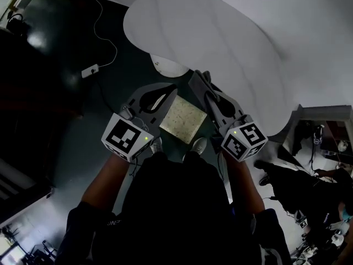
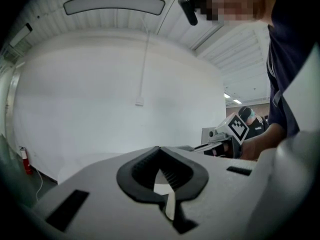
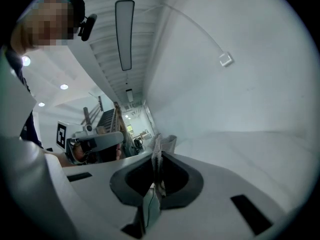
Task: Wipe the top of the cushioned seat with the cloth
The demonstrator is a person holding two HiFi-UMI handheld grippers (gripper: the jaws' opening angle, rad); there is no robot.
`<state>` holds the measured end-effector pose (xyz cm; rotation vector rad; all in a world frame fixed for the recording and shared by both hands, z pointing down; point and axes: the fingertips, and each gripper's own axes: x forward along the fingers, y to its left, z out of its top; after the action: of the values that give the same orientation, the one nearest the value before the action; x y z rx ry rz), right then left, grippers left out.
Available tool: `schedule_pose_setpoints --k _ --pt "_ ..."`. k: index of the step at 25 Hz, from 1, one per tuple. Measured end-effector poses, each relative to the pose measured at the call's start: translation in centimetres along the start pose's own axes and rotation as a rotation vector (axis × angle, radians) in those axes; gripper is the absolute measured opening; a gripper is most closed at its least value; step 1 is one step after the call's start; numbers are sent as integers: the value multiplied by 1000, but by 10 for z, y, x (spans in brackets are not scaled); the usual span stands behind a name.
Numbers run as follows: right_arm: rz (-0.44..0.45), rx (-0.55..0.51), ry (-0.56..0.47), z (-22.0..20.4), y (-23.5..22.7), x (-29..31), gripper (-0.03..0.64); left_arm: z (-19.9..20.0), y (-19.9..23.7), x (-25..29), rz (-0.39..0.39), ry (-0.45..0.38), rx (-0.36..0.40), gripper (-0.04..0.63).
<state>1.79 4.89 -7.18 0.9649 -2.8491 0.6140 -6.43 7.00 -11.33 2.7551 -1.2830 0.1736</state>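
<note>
Between the two grippers, above the dark floor [image 1: 83,148], the cloth [image 1: 183,119] is held spread as a pale, yellowish square. The left gripper [image 1: 164,96] is clamped on one side of it: in the left gripper view the jaws of the left gripper [image 2: 161,156] are seen pressed together, with a pale strip of the cloth [image 2: 170,204] caught low between them. The right gripper [image 1: 205,87] is clenched on the opposite side, and in the right gripper view the cloth [image 3: 154,184] is seen pinched upright between the jaws of the right gripper [image 3: 157,156], its edge standing out past their tips.

Directly under the cloth, two shoes [image 1: 156,145] [image 1: 198,145] are planted on the floor. Beyond the grippers the floor is covered by a white backdrop [image 1: 220,32], which curves up into a wall. At its near edge a white rounded thing [image 1: 168,66] lies half tucked under it; what it is cannot be told. Toward the floor's far left, a power strip [image 1: 90,70] is lying with a white cable [image 1: 107,37] trailing away from it. By the backdrop's right edge another person [image 1: 287,184] in dark clothes is partly seen. A red fire extinguisher [image 2: 25,159] is stood at the backdrop's left edge, and a staircase [image 3: 107,116] is seen behind the left gripper [image 3: 95,144].
</note>
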Motion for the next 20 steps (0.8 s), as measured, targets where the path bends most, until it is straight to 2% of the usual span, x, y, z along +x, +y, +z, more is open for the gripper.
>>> schedule_pose_setpoints --k 8,20 --pt "18 -37 -67 35 26 -29 32 34 -12 -6 3 -71 36 7" --pt "47 -69 -99 63 29 -34 32 47 -4 2 28 -88 37 6"
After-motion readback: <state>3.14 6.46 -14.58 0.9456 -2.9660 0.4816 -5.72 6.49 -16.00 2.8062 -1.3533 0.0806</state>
